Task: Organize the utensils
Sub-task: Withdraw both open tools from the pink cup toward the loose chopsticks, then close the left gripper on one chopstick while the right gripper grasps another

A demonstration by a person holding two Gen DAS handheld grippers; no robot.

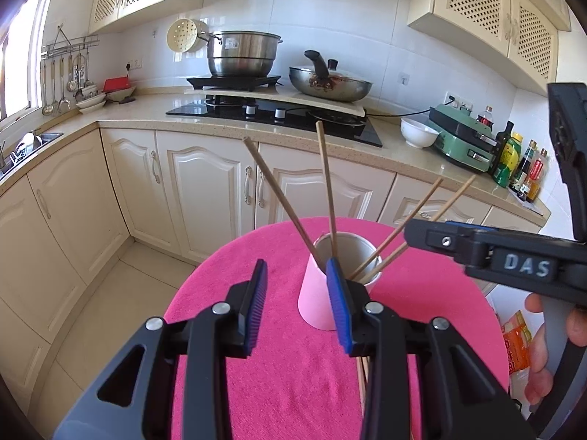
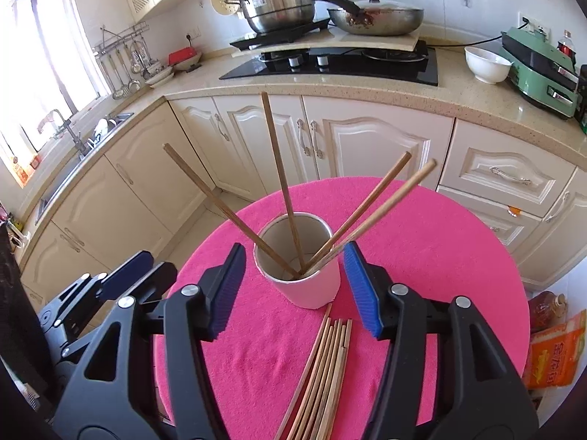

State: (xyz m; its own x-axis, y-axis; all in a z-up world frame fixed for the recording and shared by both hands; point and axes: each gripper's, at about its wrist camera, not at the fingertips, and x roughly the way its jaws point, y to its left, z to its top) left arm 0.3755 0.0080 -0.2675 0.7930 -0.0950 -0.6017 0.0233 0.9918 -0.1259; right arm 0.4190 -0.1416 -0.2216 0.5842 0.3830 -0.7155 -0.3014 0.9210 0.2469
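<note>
Four chopsticks (image 2: 282, 183) stand in the white cup (image 2: 312, 289) mid-table on the pink cloth (image 2: 440, 227); a loose bundle (image 2: 323, 370) lies near its front edge, unsorted. Right gripper (image 2: 293, 289) and left gripper (image 1: 297, 308) both apart, empty.

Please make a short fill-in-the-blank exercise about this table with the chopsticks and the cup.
1. The white cup holds ____ chopsticks.
2. The cloth under the cup is ____.
3. The loose chopsticks lie flat on the cloth, ____ the cup.
4. The right tool is ____, with nothing between its pads.

Missing words: four; pink; outside; open
</note>
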